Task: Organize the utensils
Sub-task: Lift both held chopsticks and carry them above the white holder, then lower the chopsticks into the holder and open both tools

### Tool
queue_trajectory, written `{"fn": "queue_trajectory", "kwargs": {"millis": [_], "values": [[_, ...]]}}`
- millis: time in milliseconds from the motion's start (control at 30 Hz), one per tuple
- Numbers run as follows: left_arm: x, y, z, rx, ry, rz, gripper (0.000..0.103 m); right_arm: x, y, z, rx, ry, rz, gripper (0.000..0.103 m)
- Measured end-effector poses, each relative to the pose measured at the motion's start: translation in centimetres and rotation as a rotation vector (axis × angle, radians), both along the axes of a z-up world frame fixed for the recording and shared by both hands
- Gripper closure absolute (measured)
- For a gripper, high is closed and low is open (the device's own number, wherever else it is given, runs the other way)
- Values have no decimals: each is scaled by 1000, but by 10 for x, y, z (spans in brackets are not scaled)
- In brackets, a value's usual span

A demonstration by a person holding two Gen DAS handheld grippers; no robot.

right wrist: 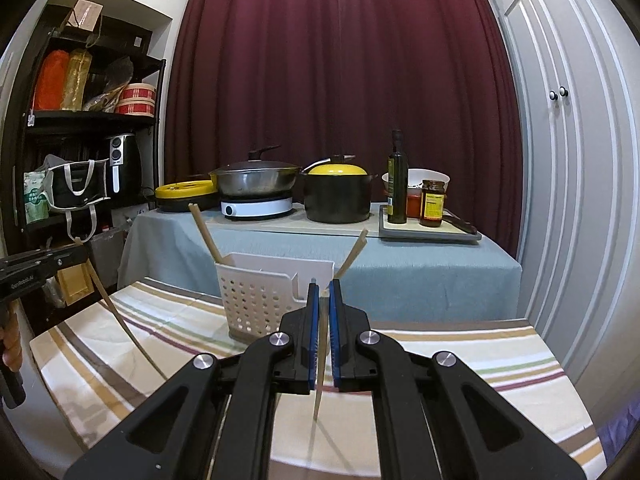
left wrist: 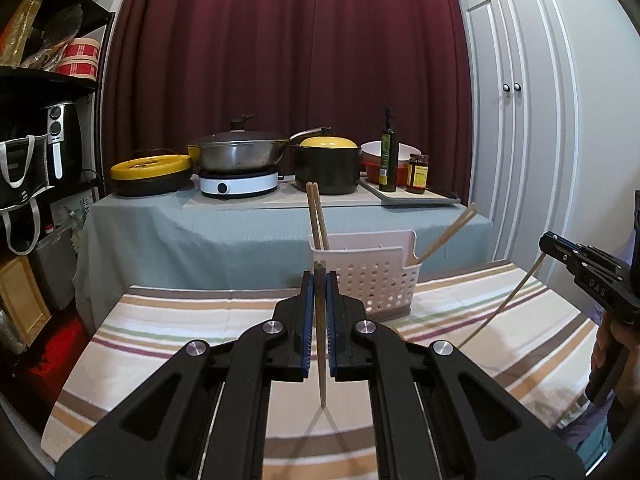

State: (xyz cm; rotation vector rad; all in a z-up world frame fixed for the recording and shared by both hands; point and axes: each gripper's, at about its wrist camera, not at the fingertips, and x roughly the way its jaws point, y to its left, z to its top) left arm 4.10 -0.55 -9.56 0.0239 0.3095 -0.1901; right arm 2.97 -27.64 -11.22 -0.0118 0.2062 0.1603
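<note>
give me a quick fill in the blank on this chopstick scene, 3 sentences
Each hand-held gripper, left and right, is shut on one ____.
The white perforated basket stands on the ____ tablecloth.
The black pot has a ____ lid.

Missing words: chopstick; striped; yellow

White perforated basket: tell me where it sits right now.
The white perforated basket stands on the striped tablecloth at its far edge, ahead of both grippers, in front of the grey-covered counter, with chopsticks leaning inside.
</note>
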Motion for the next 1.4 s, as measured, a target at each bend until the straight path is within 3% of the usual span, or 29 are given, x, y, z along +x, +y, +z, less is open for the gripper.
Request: {"fn": "queue_trajectory", "kwargs": {"millis": [367,600,967,1133,1400], "values": [[30,-3,21,-19,-29,-36,97,23,7,22,8,-15,38,98],[44,-6,66,-53,-91,-92,97,31,8,61,20,-94,76,97],[88,-27,124,-36,-235,-126,97,65,11,117,21,-229,101,97],[119,-36,122,-10,-213,-124,97,97,15,116,16,-199,100,97],[160,-39,81,-6,-125,-108,97,140,24,73,20,-78,99,97]]}}
